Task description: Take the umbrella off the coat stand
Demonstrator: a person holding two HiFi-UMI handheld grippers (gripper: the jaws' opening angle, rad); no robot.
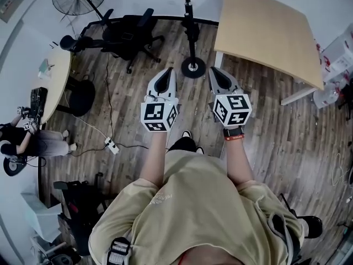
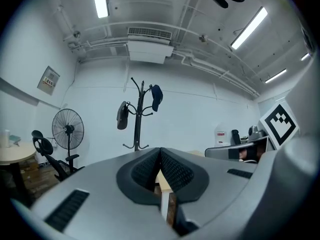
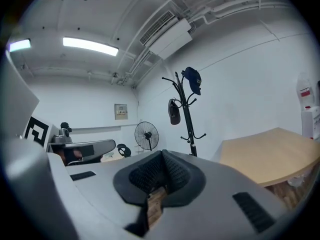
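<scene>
Both tongs are pinched fully together with nothing between them. The left gripper (image 2: 160, 153) and the right gripper (image 3: 161, 158) are held level, side by side, well apart from the tall black metal coat stand (image 2: 139, 115) ahead. The task's thing appears to be the short dark folded umbrella (image 2: 122, 115), which hangs from a hook on the stand's left side, lower than a dark blue cap (image 2: 156, 97) on the far side of the pole. The step in hand looks like the approach. To do it well, the person should move closer, keeping the light wooden table (image 1: 265, 29) to the right, and spread one pair of jaws wide before arriving. The jaws should close on the umbrella's body rather than any strap and lift it up off the hook instead of tugging sideways, because the stand may rock on its round base (image 1: 193, 67). The other gripper could steady the pole, clear of the cap. In the head view the stand's top is cut off at the picture's edge, so the umbrella does not show there. In both gripper views it is too small to tell whether a strap or a handle holds it on the hook.
</scene>
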